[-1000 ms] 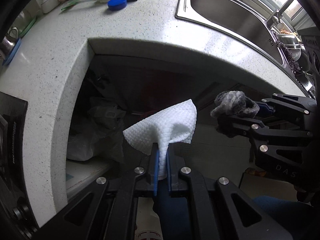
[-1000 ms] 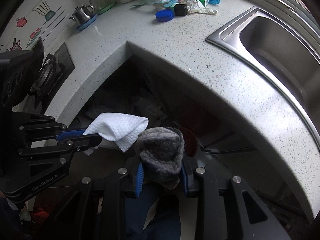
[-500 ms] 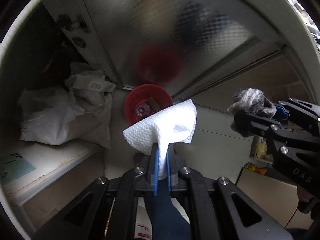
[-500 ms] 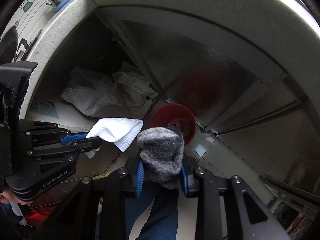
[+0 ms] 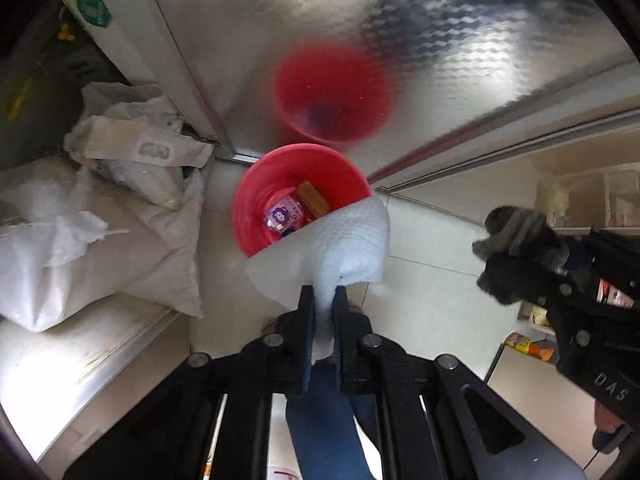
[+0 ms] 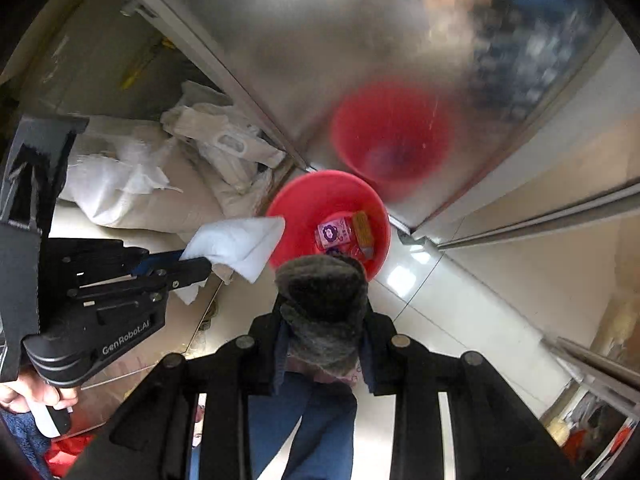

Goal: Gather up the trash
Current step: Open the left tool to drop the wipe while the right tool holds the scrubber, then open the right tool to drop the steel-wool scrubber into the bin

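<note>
My left gripper [image 5: 323,300] is shut on a white paper towel [image 5: 340,240], which hangs over the near rim of a red bin [image 5: 256,196] on the floor below. Wrappers lie at the bottom of the bin. My right gripper [image 6: 323,320] is shut on a grey wad of cloth [image 6: 324,300], just short of the red bin [image 6: 304,204]. In the left wrist view the right gripper [image 5: 528,276] holds the grey wad [image 5: 516,236] to the right of the bin. From the right wrist view the left gripper [image 6: 192,266] and the paper towel [image 6: 240,244] sit left of the bin.
White sacks [image 5: 100,240] lie on a low shelf left of the bin. A shiny metal cabinet door [image 5: 400,40] stands behind it and mirrors it in red. Pale floor tiles [image 5: 432,300] stretch to the right. A person's blue trouser leg [image 5: 324,432] is below the grippers.
Both grippers have dropped from countertop height to below the counter with their loads still gripped. The counter and sink have left view; the red bin is much nearer.
</note>
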{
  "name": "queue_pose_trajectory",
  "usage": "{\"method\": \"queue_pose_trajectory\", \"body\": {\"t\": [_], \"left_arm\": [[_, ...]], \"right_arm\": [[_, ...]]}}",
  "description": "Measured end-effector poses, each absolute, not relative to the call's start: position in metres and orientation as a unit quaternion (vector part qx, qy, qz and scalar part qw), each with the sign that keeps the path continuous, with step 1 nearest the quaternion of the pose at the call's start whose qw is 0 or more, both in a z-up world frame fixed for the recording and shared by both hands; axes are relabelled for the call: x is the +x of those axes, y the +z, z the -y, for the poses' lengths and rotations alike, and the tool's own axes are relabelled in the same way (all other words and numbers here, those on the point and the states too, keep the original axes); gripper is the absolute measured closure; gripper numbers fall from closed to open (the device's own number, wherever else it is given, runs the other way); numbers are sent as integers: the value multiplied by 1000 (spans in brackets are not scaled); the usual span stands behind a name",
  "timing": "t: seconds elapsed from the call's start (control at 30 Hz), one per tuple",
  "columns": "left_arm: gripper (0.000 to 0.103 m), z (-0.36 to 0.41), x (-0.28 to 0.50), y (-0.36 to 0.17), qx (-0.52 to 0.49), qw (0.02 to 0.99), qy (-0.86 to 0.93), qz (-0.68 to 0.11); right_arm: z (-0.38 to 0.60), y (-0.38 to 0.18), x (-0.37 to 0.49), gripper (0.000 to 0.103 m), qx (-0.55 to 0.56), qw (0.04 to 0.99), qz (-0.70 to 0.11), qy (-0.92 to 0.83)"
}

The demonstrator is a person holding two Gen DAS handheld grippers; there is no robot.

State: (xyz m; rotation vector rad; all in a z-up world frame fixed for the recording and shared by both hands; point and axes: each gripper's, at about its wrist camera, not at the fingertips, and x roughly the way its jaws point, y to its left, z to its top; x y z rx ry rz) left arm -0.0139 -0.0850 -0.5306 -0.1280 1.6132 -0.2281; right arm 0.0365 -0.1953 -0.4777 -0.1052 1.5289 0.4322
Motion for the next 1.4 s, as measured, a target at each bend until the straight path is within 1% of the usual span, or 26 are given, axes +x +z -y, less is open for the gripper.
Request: {"method": "queue_pose_trajectory", "body": {"t": [0.1, 0.2, 0.27, 0.3, 0.33, 0.37, 0.43, 0.53, 0.6, 0.63, 0.67, 0.8, 1.2, 1.37, 1.4], "left_arm": [[96, 90, -10, -541, -42, 686, -103, -719], [81, 91, -6, -547, -29, 690, -102, -716], [57, 90, -3, -547, -20, 696, -99, -711], [49, 90, -2, -548, -17, 697, -98, -710], [33, 89, 0, -547, -15, 698, -96, -709], [26, 89, 1, -547, -13, 700, -96, -708], [21, 87, 4, -546, -19, 700, -100, -707], [18, 82, 8, -546, -32, 700, -98, -706], [12, 79, 10, -543, -37, 702, -100, -704], [7, 79, 11, -543, -37, 704, -99, -702], [1, 78, 12, -541, -36, 708, -99, -698], [0, 76, 12, -535, -34, 715, -94, -692], [0, 62, 3, -550, -10, 703, -79, -707], [0, 56, -2, -553, -6, 702, -71, -709], [0, 55, -2, -553, -6, 702, -71, -709]], "right_arm": [[198, -486, 37, 75, -48, 700, -686, 193], [201, -493, 39, 75, -43, 698, -688, 192], [203, -496, 38, 75, -43, 697, -690, 191], [205, -495, 37, 75, -45, 697, -690, 190], [205, -496, 38, 75, -46, 696, -691, 190], [205, -498, 38, 75, -46, 696, -691, 189], [206, -498, 38, 75, -44, 697, -690, 189], [203, -500, 41, 75, -45, 699, -689, 188], [202, -501, 43, 75, -43, 698, -689, 188], [202, -501, 43, 75, -43, 699, -689, 188], [202, -500, 44, 75, -43, 699, -688, 188], [200, -500, 44, 75, -45, 701, -686, 190], [183, -515, 49, 75, -68, 688, -690, 214], [176, -518, 53, 73, -74, 685, -691, 218], [175, -519, 53, 70, -74, 683, -692, 220]]}}
